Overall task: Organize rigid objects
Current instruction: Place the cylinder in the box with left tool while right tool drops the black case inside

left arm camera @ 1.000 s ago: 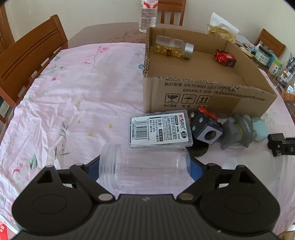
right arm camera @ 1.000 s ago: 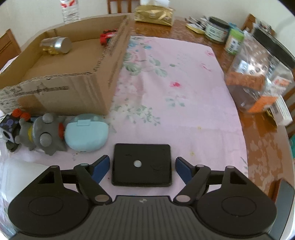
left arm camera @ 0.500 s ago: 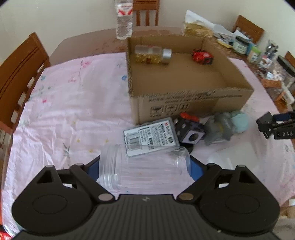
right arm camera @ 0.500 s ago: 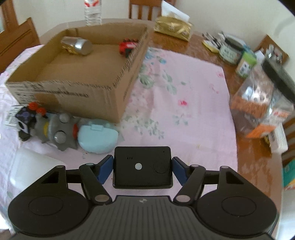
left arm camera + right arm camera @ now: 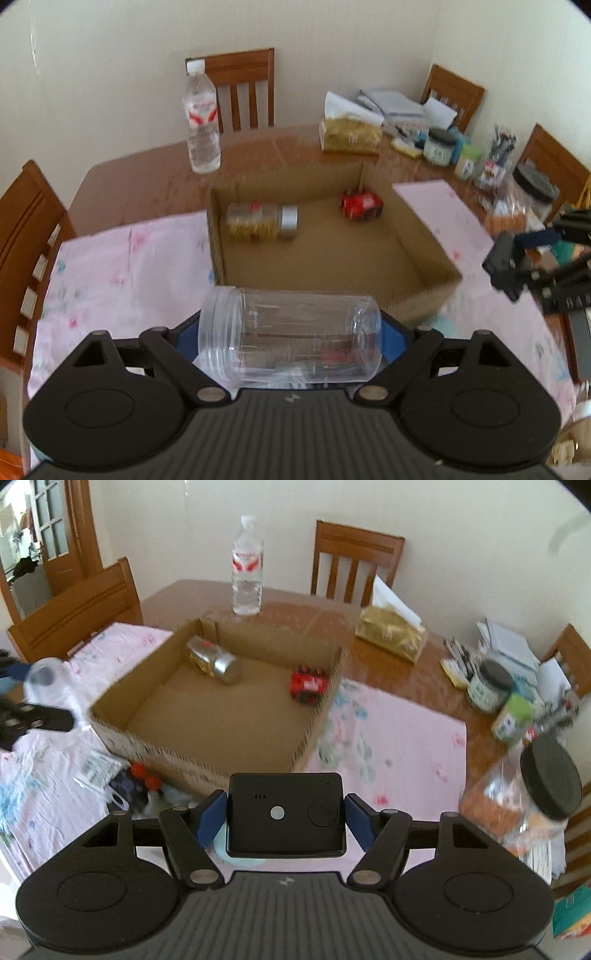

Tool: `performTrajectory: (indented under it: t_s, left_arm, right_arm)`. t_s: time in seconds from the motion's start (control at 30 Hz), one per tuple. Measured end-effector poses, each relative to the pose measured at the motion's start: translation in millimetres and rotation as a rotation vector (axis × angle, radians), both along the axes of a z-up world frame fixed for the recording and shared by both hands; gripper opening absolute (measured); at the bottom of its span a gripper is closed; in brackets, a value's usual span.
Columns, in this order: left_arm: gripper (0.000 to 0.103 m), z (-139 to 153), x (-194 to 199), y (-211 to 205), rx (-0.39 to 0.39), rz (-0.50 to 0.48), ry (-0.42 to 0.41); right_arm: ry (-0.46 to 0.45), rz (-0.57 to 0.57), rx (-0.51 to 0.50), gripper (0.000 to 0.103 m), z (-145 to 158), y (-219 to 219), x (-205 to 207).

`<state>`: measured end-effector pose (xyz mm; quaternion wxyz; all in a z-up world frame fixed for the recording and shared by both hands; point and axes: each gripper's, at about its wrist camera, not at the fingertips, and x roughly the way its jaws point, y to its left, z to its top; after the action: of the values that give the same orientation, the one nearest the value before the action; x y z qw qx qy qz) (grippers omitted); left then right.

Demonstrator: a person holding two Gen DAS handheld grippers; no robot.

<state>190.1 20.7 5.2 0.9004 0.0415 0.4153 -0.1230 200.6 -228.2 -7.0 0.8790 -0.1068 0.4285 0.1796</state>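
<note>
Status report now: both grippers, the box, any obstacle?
Left gripper shut on clear jar. Right gripper shut on black device. Cardboard box ahead, open, nothing blocking.

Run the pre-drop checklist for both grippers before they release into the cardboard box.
1. Left gripper shut on clear jar: ok.
2. Right gripper shut on black device: ok.
3. Cardboard box open on top: ok.
4. Free floor space beside the capsule bottle and red toy: ok.
5. Jar fully past the near box wall: not ok.
6. Device over the box: not ok.
</note>
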Motion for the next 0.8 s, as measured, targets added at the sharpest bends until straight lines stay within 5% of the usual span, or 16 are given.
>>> performTrajectory:
  t_s: [0.3, 0.43, 0.8]
  left_arm:
    - [0.095, -16, 42, -12, -0.010, 0.033, -0.042]
    - [0.099, -20, 37, -14, 0.047, 0.041, -0.088]
    - [0.099, -23, -8, 10, 0.015, 0.165, -0.053]
  right_arm:
    - [-0.038, 0.038, 0.021, 0.074, 15, 17, 19]
    - [-0.034, 0.044, 0.029, 0.074, 13, 25, 29]
    - [0.003, 0.082, 0.003, 0.074, -4, 55, 75]
